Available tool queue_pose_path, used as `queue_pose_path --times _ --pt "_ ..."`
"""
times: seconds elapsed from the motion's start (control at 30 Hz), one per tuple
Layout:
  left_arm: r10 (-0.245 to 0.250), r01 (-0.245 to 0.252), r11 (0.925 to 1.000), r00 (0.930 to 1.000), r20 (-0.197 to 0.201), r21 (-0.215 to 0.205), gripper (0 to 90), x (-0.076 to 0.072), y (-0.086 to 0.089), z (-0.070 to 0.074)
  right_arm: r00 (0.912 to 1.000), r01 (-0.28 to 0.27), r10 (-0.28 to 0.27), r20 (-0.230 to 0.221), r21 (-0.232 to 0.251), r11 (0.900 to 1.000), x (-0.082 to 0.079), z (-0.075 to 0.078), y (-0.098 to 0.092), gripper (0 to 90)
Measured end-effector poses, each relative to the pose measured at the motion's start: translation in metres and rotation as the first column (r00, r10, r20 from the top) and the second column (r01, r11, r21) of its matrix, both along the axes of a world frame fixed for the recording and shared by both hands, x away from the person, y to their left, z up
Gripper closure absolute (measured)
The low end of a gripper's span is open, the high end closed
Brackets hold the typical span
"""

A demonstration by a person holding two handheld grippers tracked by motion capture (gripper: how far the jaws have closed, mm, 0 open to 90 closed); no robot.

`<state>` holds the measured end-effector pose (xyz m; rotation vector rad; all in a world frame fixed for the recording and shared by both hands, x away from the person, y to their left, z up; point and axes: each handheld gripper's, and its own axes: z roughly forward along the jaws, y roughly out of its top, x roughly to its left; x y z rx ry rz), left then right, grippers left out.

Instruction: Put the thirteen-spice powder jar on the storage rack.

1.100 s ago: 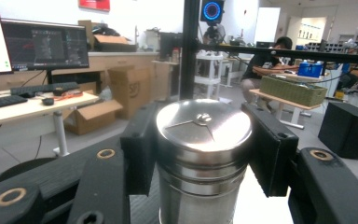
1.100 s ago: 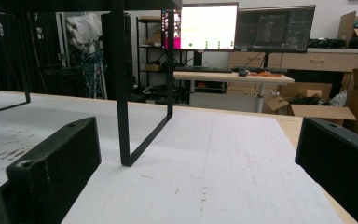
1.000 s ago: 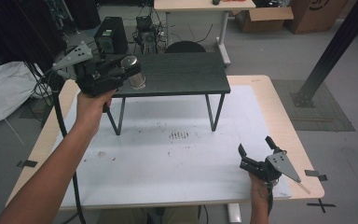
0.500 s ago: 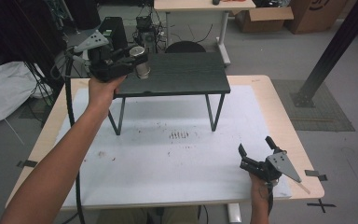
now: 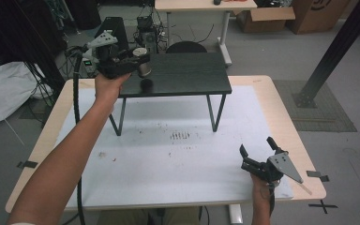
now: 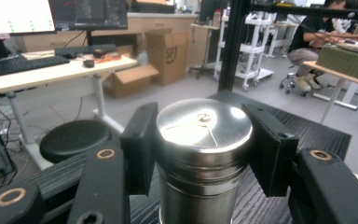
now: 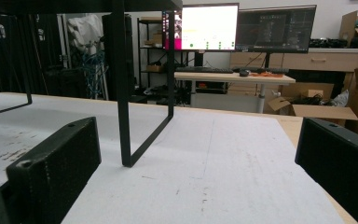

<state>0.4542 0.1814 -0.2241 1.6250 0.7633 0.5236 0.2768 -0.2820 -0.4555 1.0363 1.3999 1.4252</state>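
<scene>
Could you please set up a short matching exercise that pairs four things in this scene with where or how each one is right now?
Things:
1. steel canister
2. left claw
3. right claw
4. black shelf

States:
A. open, nothing between its jaws, low over the white mat
B. stands on thin legs on the table
C. gripped on both sides, above the shelf's left end
D. shut on the round metal body

Pairs: 1-C, 2-D, 3-A, 4-B
</scene>
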Motion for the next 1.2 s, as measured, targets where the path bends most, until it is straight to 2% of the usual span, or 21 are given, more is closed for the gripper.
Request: queue_pose_path --times 0.17,0.7,0.93,1.2 --pt "0.006 -0.005 0.9992 0.9998 -0.021 0.039 49.1 0.0034 -0.0043 -0.0021 1.0000 0.000 0.000 0.000 0.000 1.000 -0.0001 0.0000 0.0000 0.0" --pt "0.026 -0.022 0.9951 0.9986 -0.046 0.096 48.9 0.0055 -0.0095 -0.0041 1.0000 0.000 0.000 0.000 -0.001 1.000 -0.0001 0.0000 0.0000 0.0" --pt "0.027 -0.023 0.9958 0.9984 -0.050 0.089 48.5 0.0058 -0.0090 -0.0041 1.0000 0.000 0.000 -0.003 0.000 1.000 -0.0001 0.0000 0.0002 0.0" --pt "0.010 -0.009 0.9995 0.9992 -0.039 0.029 38.0 0.0038 -0.0033 -0.0048 1.0000 0.000 0.000 -0.003 0.001 1.000 0.0000 0.0000 0.0002 0.0"
